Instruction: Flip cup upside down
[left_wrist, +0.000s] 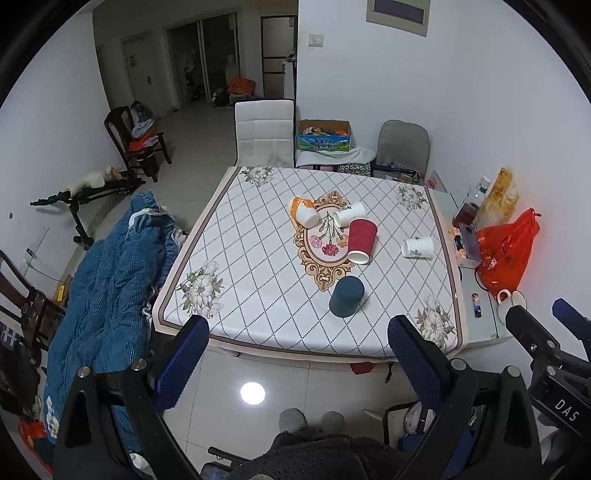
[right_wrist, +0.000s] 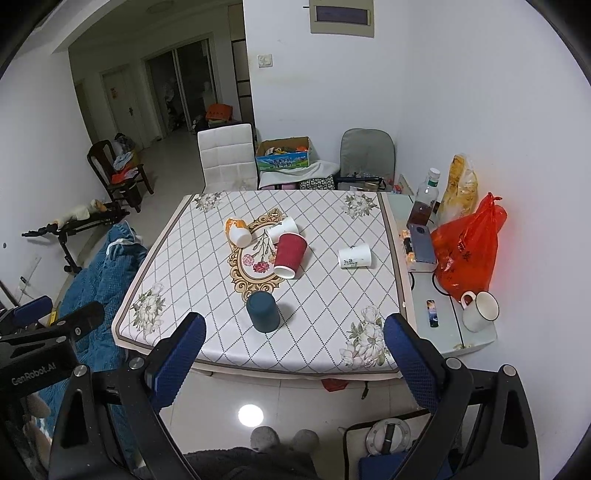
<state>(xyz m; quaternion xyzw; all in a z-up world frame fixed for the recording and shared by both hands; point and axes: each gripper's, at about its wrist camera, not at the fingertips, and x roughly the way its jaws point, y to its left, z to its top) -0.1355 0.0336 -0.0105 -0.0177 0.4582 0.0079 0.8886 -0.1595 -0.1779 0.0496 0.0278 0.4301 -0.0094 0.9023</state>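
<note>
Left wrist view: the left gripper (left_wrist: 299, 354) is held off the near edge of the table (left_wrist: 258, 332), its 2 blue fingers (left_wrist: 183, 360) spread wide apart with nothing between them. At the right edge of that view, part of the right gripper (left_wrist: 543, 317) is seen. From the right wrist view, the right gripper (right_wrist: 295, 354) is likewise held short of the table (right_wrist: 221, 354), its fingers (right_wrist: 177, 360) wide apart and unloaded, with the left gripper (right_wrist: 55, 317) at the left edge.

Nearest on the patterned cloth, a dark teal cup (left_wrist: 346, 296) (right_wrist: 262, 311) is seen standing mouth down. Farther in, a red cup (left_wrist: 362, 240) (right_wrist: 290, 254) is seen lying on its side, its white rim toward the near side. Just beyond it, a white printed cup (left_wrist: 349, 214) (right_wrist: 282, 228) lies on its side, and to the left an orange and white cup (left_wrist: 304, 213) (right_wrist: 238, 230) lies tipped as well. Well apart to the right, 1 more white cup (left_wrist: 417, 247) (right_wrist: 354, 256) lies on its side.

Beyond the table's right edge, a white mug (right_wrist: 480, 310) and a red plastic bag (right_wrist: 465, 251) are seen on a side surface. At the far side, a white chair (right_wrist: 227, 157) is placed against the table.
</note>
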